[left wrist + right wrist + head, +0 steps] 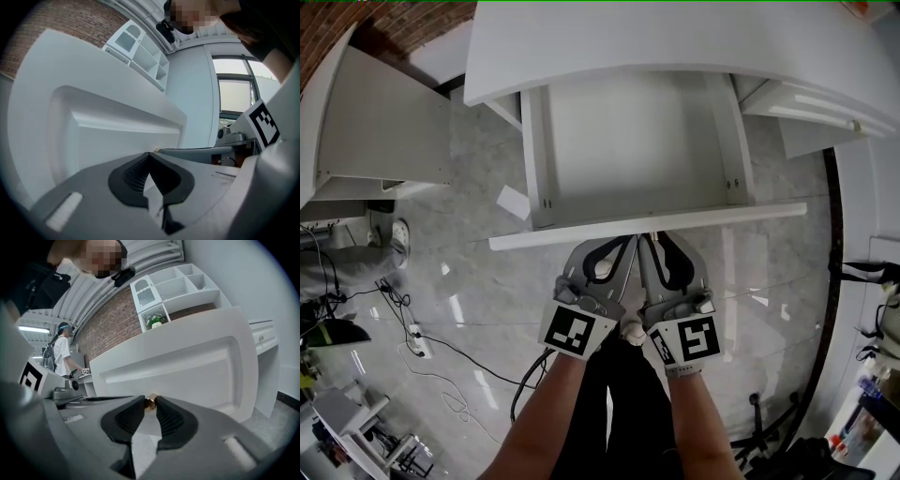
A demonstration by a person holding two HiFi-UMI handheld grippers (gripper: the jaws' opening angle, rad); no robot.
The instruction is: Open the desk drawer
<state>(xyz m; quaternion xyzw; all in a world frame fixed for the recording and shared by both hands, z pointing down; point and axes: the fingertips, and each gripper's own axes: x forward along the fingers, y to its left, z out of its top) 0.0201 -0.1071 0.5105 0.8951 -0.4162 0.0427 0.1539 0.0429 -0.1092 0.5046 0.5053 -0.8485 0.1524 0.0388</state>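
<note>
The right gripper [150, 405] is pinching the small, likely slippery brass knob [150, 402] on the light-looking drawer [628, 141] standing pulled out from the desk [675, 47], while the left gripper [151, 155] is hovering alongside, closed and empty.

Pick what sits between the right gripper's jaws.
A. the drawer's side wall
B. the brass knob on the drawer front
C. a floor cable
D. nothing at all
B: in the right gripper view, the right gripper has its two dark pads closed on either side of the small brass knob, which sticks out of the white drawer front.
</note>
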